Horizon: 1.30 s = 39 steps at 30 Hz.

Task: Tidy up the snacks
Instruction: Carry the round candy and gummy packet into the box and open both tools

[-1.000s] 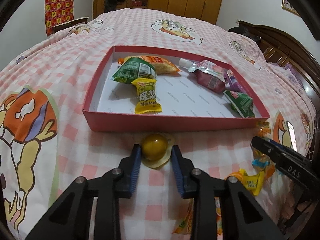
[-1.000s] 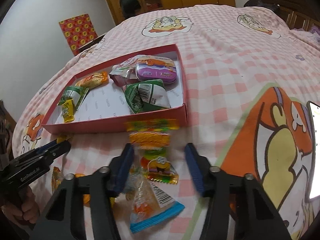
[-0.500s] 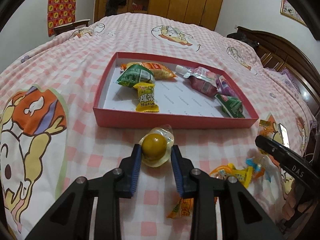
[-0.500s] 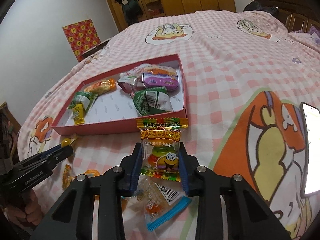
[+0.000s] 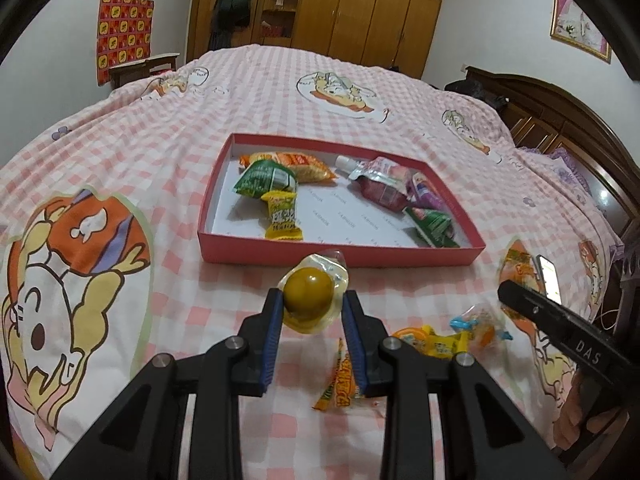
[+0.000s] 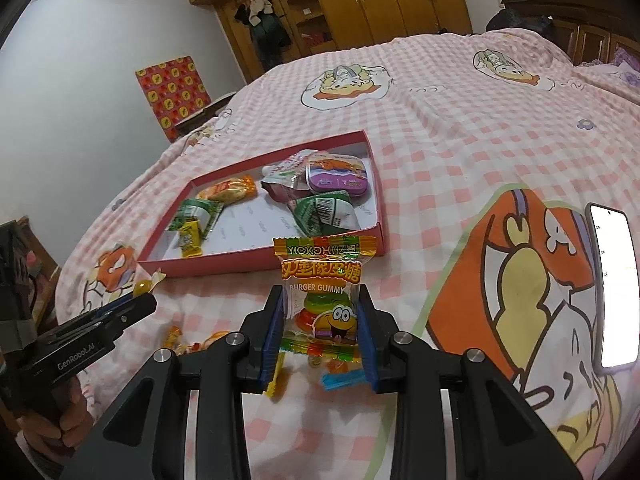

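Note:
A shallow red box (image 5: 340,255) (image 6: 264,261) lies on the pink checked bed and holds several snack packets. My left gripper (image 5: 311,309) is shut on a clear-wrapped yellow-green round sweet (image 5: 309,295), held above the bedspread just short of the box's near wall. My right gripper (image 6: 320,316) is shut on a burger gummy packet (image 6: 322,292), upright and lifted off the bed, near the box's right front corner. Each gripper shows at the edge of the other's view: the right one (image 5: 560,336), the left one (image 6: 96,320).
Loose sweets (image 5: 440,338) and an orange stick packet (image 5: 338,384) lie on the bed under the grippers. A lit phone (image 6: 614,288) rests on the bedspread to the right. A dark wooden headboard (image 5: 568,128) stands at the far right, wardrobes (image 5: 360,12) behind.
The right gripper closed on the burger gummy packet and lifted it. The left gripper rose with the round sweet. Both views now look down from higher, farther from the box.

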Tool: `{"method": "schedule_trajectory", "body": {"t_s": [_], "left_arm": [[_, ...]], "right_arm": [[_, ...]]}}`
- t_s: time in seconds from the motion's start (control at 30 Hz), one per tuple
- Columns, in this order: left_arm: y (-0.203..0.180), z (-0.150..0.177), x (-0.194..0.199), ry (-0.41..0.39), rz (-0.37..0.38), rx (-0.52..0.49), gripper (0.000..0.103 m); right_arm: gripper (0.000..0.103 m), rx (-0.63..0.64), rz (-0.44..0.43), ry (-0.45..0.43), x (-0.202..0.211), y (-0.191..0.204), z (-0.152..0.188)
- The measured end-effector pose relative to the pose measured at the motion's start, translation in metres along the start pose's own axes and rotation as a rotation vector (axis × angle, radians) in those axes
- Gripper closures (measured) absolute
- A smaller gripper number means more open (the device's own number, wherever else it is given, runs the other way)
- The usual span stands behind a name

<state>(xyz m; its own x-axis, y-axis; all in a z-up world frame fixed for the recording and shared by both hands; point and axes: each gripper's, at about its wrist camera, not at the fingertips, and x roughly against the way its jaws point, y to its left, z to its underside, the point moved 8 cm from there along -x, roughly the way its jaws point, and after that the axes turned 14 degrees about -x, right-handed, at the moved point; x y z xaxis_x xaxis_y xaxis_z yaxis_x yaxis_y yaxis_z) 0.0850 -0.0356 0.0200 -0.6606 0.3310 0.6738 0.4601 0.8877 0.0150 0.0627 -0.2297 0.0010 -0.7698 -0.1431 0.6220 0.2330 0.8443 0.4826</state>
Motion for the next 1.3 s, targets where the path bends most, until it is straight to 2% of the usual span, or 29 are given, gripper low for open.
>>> {"method": "schedule_trajectory", "body": {"t_s": [0.33, 0.67, 1.0, 1.3], "left_arm": [[-0.005, -0.010, 0.019, -0.039, -0.003, -0.006, 0.072], [-0.006, -0.015, 0.023, -0.044, 0.011, -0.007, 0.072], [-0.003, -0.036, 0.016, -0.058, 0.004, -0.024, 0.072], [0.000, -0.057, 0.000, -0.060, 0.010, -0.042, 0.072]], "right_arm": [[0.069, 0.017, -0.048, -0.008, 0.017, 0.017, 0.001], [0.069, 0.036, -0.090, 0.015, 0.017, 0.034, 0.005], [0.069, 0.051, -0.126, 0.042, 0.014, 0.051, -0.004], [0.069, 0.108, -0.113, 0.035, 0.006, 0.066, -0.019]]}}
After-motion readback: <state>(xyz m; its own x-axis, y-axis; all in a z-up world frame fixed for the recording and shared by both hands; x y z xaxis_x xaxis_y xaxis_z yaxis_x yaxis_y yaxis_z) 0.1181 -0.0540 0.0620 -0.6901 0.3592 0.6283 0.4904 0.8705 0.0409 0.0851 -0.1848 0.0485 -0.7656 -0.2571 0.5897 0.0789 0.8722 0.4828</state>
